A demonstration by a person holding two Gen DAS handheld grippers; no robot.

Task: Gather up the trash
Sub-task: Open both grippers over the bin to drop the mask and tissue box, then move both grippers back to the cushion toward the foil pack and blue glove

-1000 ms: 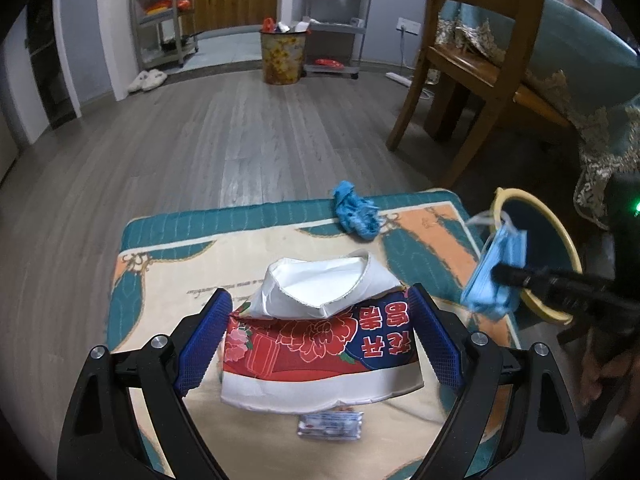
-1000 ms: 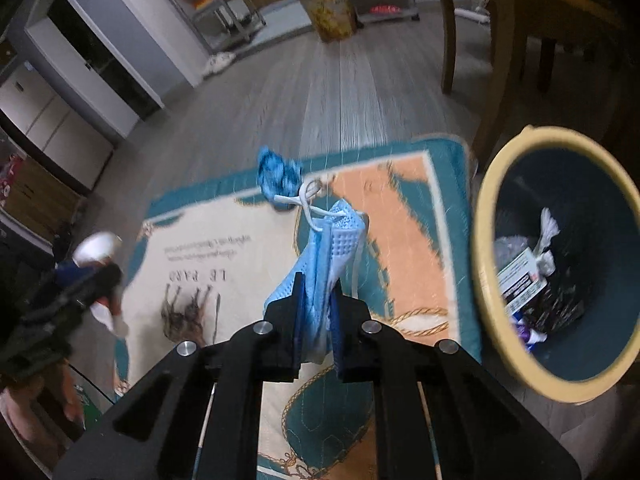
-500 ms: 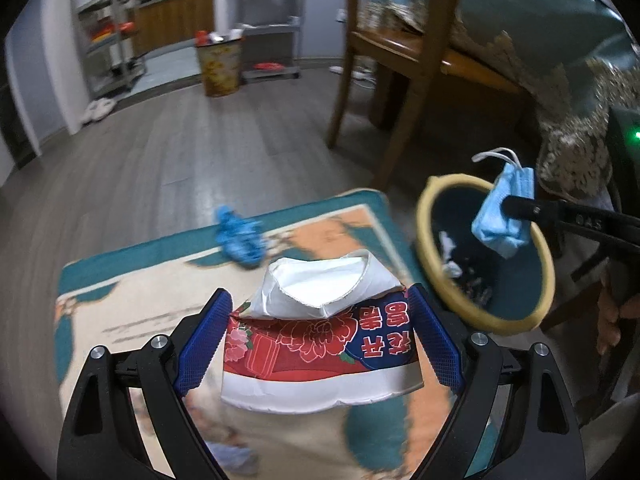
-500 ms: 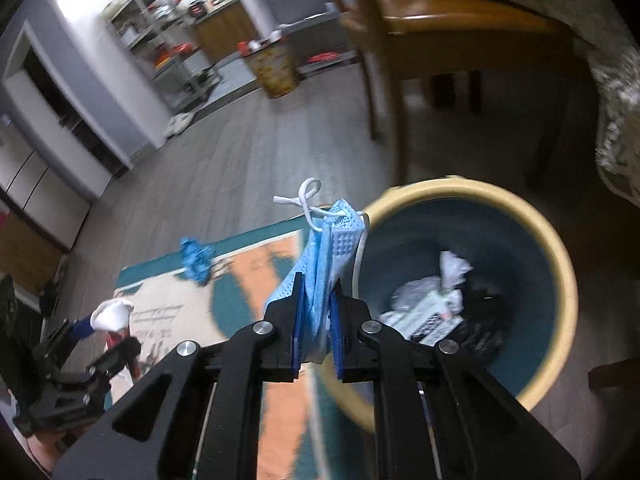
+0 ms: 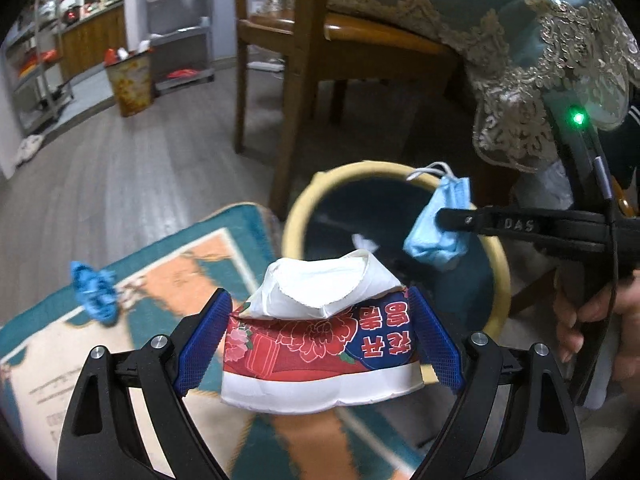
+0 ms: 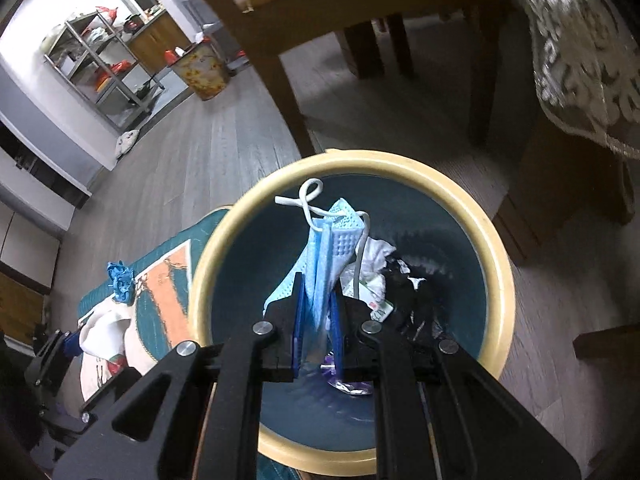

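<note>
My left gripper (image 5: 318, 332) is shut on a crushed red, blue and white paper cup (image 5: 320, 344) and holds it above the rug near the bin's rim. My right gripper (image 6: 318, 308) is shut on a light blue face mask (image 6: 324, 256) and holds it over the open mouth of the round bin with a yellow rim (image 6: 496, 248). The mask (image 5: 438, 228) and the bin (image 5: 296, 216) also show in the left wrist view. Paper and wrappers (image 6: 380, 264) lie inside the bin. A crumpled blue scrap (image 5: 94, 292) lies on the rug.
The patterned teal and orange rug (image 5: 192, 264) lies on grey wood floor. A wooden chair (image 5: 296, 80) and a table with a lace-edged cloth (image 5: 520, 92) stand right behind the bin. A patterned bin (image 5: 130, 84) and metal shelves (image 5: 180, 40) stand far back.
Both grippers have moved right, away from the rug. The mask now hangs over the bin's middle. The cup is now close to the bin's rim.
</note>
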